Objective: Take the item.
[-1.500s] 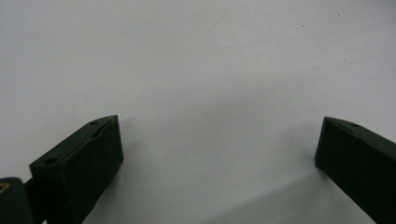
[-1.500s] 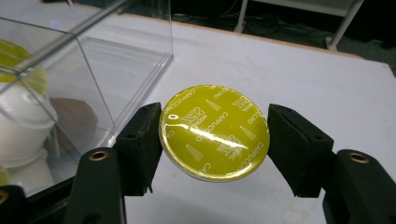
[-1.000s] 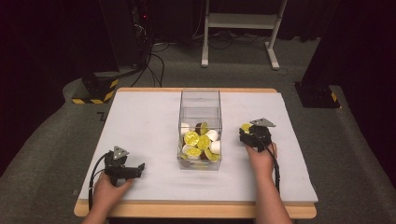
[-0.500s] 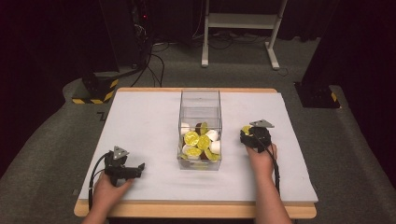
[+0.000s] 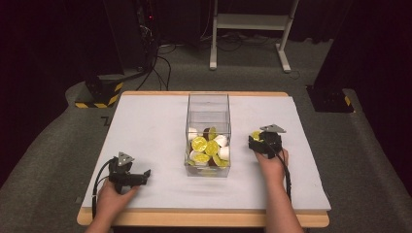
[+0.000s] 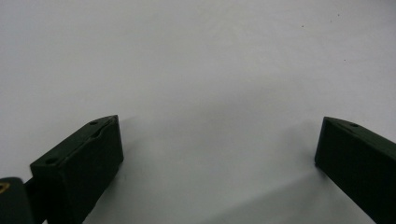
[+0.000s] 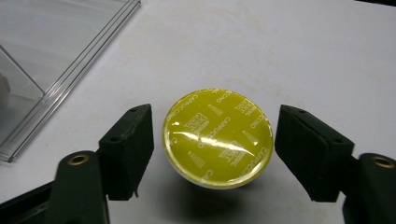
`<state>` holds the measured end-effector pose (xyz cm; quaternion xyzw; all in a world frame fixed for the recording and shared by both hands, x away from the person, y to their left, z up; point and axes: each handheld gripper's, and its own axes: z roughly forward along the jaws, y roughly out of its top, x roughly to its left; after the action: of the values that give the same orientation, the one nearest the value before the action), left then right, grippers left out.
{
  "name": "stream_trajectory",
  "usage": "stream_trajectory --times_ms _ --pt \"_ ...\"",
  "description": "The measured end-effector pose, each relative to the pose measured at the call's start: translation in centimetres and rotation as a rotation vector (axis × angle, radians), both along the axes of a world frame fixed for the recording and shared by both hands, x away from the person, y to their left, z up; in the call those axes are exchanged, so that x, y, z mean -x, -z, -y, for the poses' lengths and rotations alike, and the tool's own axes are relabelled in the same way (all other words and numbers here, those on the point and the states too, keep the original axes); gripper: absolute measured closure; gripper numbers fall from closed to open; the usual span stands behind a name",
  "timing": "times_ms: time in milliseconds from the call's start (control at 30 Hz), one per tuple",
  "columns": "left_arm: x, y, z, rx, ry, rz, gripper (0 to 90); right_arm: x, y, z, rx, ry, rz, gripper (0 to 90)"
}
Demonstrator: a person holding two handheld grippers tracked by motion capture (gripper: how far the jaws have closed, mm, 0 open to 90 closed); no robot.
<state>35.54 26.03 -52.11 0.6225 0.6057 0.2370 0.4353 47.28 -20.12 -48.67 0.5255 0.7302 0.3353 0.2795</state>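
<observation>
Not much had changed in the last second: my right tongs (image 5: 259, 141) stayed just right of the box (image 5: 208, 133), and my left tongs (image 5: 138, 177) stayed low on the table (image 5: 145, 126), far from it. In the right gripper view, the jaws stood wide on both sides of a pod (image 7: 218, 137), with a small gap on each side, so they were not squeezing it. The pod seemed to sit on the table, close to the box wall. I think the right tongs had either just let it go or were about to grab it; I could not tell which. The left tongs were wide and held nothing, with only white table between them. The pod was round, with a shiny yellow foil lid and tiny print. The box was clear hard plastic with straight walls, holding more pods (image 5: 209, 148), yellow, white and brown. The table top was flat, white and dull.
</observation>
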Motion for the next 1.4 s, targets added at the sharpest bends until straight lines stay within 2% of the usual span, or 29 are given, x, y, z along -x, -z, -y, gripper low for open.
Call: stream_trajectory --times_ms 333,767,1400 --pt "0.0 0.0 0.0 0.0 0.0 0.0 1.3 0.4 -0.7 0.1 -0.047 0.001 0.013 22.1" --pt "0.0 0.0 0.0 0.0 0.0 0.0 1.3 1.3 -1.9 -0.2 -0.066 -0.011 0.045 22.3" --pt "0.0 0.0 0.0 0.001 0.0 0.0 1.3 2.9 -3.4 -0.6 -0.059 -0.027 0.085 22.7"
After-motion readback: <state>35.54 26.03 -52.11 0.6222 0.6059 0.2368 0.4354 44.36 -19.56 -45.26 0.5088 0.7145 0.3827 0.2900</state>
